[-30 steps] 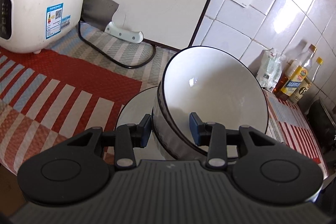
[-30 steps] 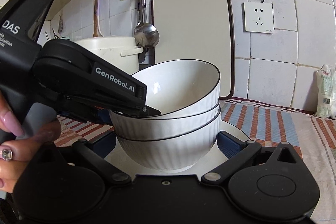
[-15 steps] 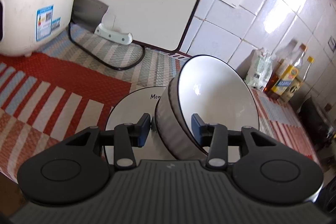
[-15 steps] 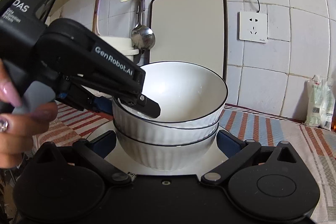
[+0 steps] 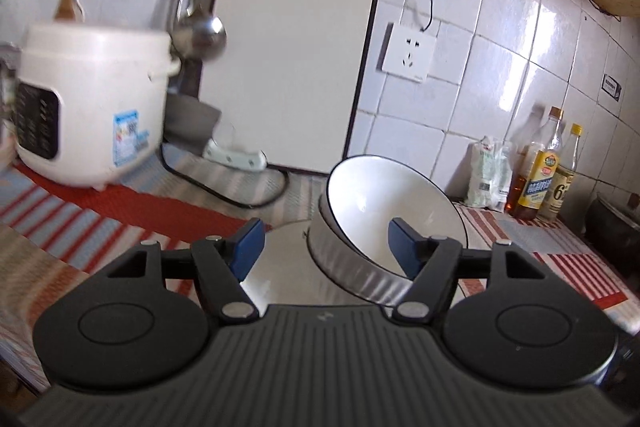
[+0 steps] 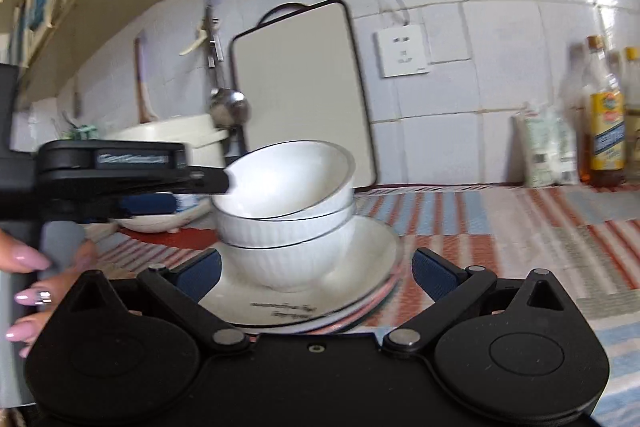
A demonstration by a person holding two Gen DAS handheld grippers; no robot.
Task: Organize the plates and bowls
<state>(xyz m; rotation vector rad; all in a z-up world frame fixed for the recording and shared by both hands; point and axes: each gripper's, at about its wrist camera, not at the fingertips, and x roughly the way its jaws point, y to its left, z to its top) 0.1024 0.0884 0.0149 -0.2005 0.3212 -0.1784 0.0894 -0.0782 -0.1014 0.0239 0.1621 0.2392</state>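
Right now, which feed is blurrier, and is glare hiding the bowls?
Left wrist view: motion blur smears the rice cooker and ladle; glare sits on the wall tiles, not the top bowl. Right wrist view: soft all over, with the bowl stack still readable.

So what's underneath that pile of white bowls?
The three stacked bowls sit on a white plate with dark lettering near its front. More rims, one reddish, peek out beneath it; how many plates there are is hidden.
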